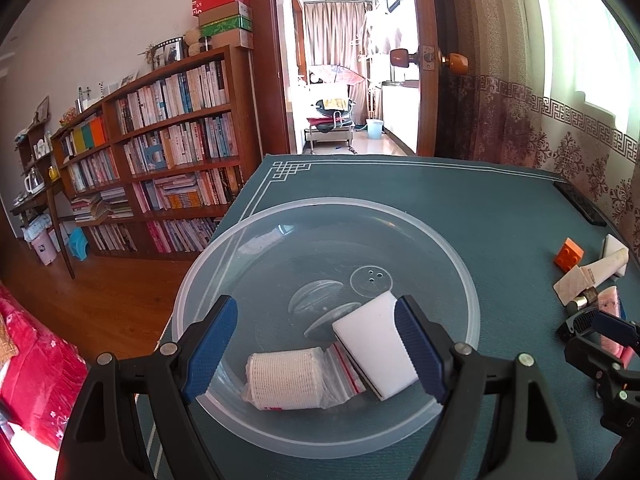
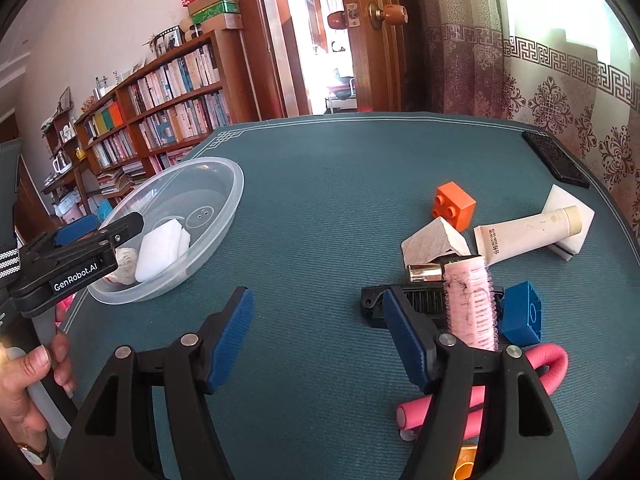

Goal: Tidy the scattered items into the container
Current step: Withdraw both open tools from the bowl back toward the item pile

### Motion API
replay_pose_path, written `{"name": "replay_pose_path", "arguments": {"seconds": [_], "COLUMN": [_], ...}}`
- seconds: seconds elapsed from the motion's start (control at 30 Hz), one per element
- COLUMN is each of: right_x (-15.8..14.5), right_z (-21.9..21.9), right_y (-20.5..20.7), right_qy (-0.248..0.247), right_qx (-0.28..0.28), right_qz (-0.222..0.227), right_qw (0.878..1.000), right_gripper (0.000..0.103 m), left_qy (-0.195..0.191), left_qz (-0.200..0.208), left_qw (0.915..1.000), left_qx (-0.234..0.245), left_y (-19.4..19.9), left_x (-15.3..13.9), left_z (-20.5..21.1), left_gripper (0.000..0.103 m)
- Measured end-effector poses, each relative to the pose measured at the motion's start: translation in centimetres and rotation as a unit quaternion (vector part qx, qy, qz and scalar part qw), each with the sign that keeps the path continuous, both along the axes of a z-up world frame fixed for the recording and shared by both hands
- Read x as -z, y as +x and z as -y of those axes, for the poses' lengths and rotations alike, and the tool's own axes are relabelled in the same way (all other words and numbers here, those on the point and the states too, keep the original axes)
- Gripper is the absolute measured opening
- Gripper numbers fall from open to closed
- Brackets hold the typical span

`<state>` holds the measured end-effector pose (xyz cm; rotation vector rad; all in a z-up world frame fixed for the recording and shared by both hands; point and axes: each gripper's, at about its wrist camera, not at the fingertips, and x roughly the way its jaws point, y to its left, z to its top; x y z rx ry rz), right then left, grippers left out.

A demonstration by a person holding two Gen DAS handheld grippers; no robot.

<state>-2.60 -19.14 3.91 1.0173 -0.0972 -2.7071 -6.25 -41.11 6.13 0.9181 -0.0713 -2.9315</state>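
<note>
My left hand-held gripper [image 1: 316, 348] hangs over clear plastic bowl [image 1: 460, 268], jaws wide apart, gripping nothing. In bowl: white sponge [image 1: 372, 344] at 3 o'clock, bagged gauze roll [image 1: 286, 378] at 6. My right hand-held gripper [image 2: 316, 340] spread wide, empty, low over green worktop [image 2: 340, 184]. Clutter pile at its 2 o'clock: pink hair roller [image 2: 474, 304] touching black comb [image 2: 424, 300], blue block [image 2: 520, 314], orange block [image 2: 454, 204], cream tube [image 2: 528, 232], pink foam curler [image 2: 548, 364]. Bowl at 10 o'clock, well apart from pile.

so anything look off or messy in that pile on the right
Yes: the pink hair roller has dark hair strands tangled in it and lies tilted over a black comb. The cream tube rests askew on a white sponge.
</note>
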Motion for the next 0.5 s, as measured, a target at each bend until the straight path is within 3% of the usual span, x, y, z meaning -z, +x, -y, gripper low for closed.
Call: {"name": "replay_pose_path", "arguments": {"seconds": [0.5], "right_x": [1.3], "right_z": [-3.4], "right_y": [1.9], "right_qy": [0.011], "right_qx": [0.022], "right_qz": [0.016], "right_qw": [1.000], "right_gripper": [0.071], "left_qy": [-0.011], "left_qz": [0.017], "left_qw": [0.9998], "left_qx": [0.005], "left_y": [0.7], "left_x": [0.6], "left_z": [-2.0], "left_gripper": [0.084]}}
